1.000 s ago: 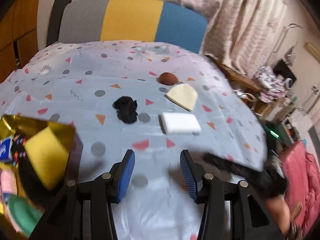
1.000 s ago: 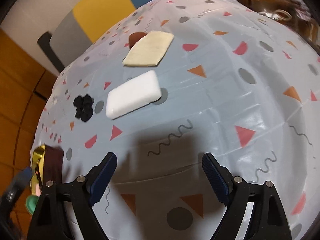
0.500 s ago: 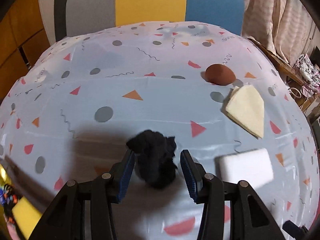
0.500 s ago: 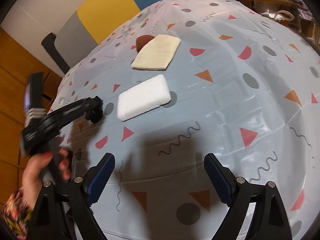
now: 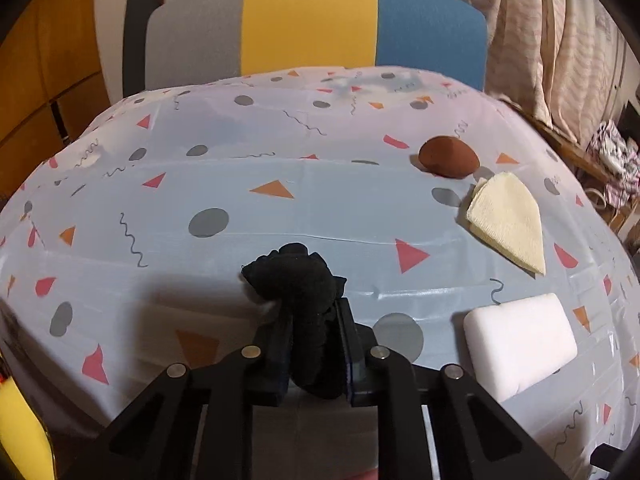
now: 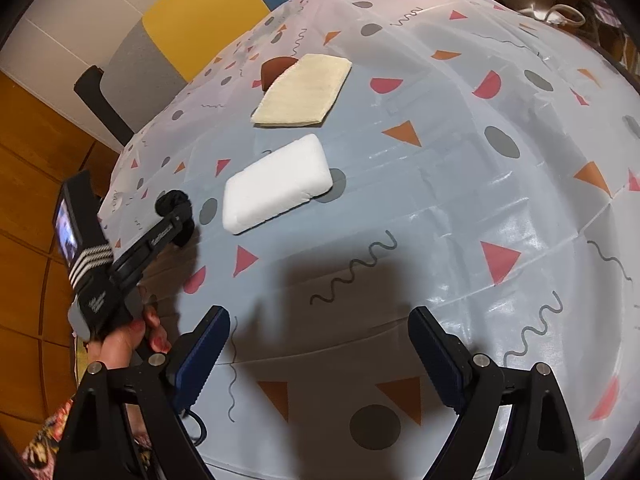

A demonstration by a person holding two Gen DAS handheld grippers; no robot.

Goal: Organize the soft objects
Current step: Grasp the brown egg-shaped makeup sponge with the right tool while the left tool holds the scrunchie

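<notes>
Left gripper (image 5: 310,344) was clamped on the black sock (image 5: 298,284), pinching it at the patterned tablecloth (image 5: 280,152), left of the white sponge (image 5: 520,344). Right gripper (image 6: 316,356) hung spread wide with nothing between its fingers. Cream cloth (image 5: 508,220) and brown sponge (image 5: 448,156) sat farther back, touching.

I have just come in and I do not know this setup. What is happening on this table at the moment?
A person with a gripper in each hand is sorting soft things on a table with a patterned cover. The left gripper is shut on a black bundle of cloth. The right gripper is open and holds nothing, above the cover. A white sponge, a folded cream cloth and a brown rounded sponge lie untouched on the cover.
</notes>
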